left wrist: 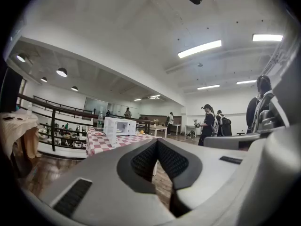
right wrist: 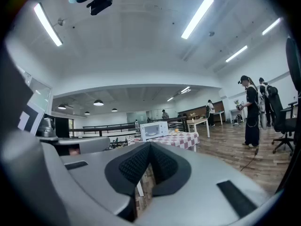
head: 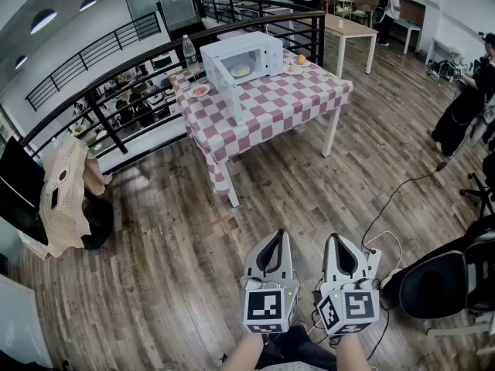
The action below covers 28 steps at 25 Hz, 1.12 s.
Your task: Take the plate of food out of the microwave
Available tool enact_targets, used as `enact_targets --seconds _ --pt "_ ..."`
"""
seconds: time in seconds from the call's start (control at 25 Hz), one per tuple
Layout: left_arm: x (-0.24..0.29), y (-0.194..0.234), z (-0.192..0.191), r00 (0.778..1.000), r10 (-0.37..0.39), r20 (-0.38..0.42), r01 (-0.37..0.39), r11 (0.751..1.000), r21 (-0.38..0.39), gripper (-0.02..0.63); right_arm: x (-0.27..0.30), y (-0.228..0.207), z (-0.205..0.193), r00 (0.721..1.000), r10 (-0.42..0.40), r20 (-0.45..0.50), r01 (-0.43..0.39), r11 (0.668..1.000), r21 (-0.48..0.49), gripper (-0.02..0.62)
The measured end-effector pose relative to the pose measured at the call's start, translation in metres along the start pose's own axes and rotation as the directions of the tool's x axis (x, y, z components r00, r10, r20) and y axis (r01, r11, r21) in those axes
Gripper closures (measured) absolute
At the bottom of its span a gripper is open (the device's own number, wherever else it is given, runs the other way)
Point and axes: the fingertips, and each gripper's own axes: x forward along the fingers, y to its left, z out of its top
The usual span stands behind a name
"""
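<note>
Head view has both tools low at the near edge: the left gripper [head: 271, 236] and the right gripper [head: 339, 239] sit side by side, held level, each with its jaws drawn together on nothing, and each gripper view agrees, showing only floor and room beyond the closed tips. Bare wooden floor [head: 193, 230] lies between them and the table [head: 271, 107] with its red-checked cloth, which stands well apart. On it sits the white microwave [head: 251, 52], its door [head: 220, 76] swung open on the left side, and inside rests the plate of food [head: 240, 71]. It looks round and flat on the oven floor, so it would have no long axis to speak of, though it is too small here to be sure. The microwave's long side runs along the table and its mouth faces this way. I judge the step to be the approach: walk up square to the opening, spread one gripper's jaws, enter level and clear of the door, pinch the near rim, and draw the plate straight out without tilting. A second plate [head: 200, 90], a water bottle [head: 189, 50] and an orange [head: 301, 59] share the table.
</note>
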Motion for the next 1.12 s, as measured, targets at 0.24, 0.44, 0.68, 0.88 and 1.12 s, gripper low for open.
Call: enact_targets --seconds 0.24,0.44,0.68,0.88,1.12 --pt "0.002 -0.005 0.002 1.0 -0.007 -0.003 0.007 1.0 0.01 0.588 0.0 -0.004 0.003 1.0 0.002 0.004 -0.002 1.0 0.005 0.603" --pt "0.002 -0.009 -0.001 1.0 0.005 0.0 -0.005 1.0 0.003 0.588 -0.001 -0.008 0.002 1.0 0.011 0.007 -0.011 1.0 0.007 0.603" --pt "0.005 -0.015 -0.002 1.0 0.016 -0.006 -0.016 1.0 -0.004 0.588 -0.004 -0.013 0.007 1.0 0.025 0.012 -0.025 1.0 0.005 0.601" --pt "0.005 -0.028 -0.005 1.0 0.027 -0.007 -0.027 1.0 0.005 0.588 -0.007 -0.027 0.004 0.999 0.044 0.01 -0.044 0.998 0.033 0.601" --pt "0.001 -0.037 -0.008 0.998 0.063 -0.004 -0.063 0.998 0.0 0.588 -0.012 -0.033 -0.003 0.997 0.075 0.002 -0.075 0.996 0.046 0.601"
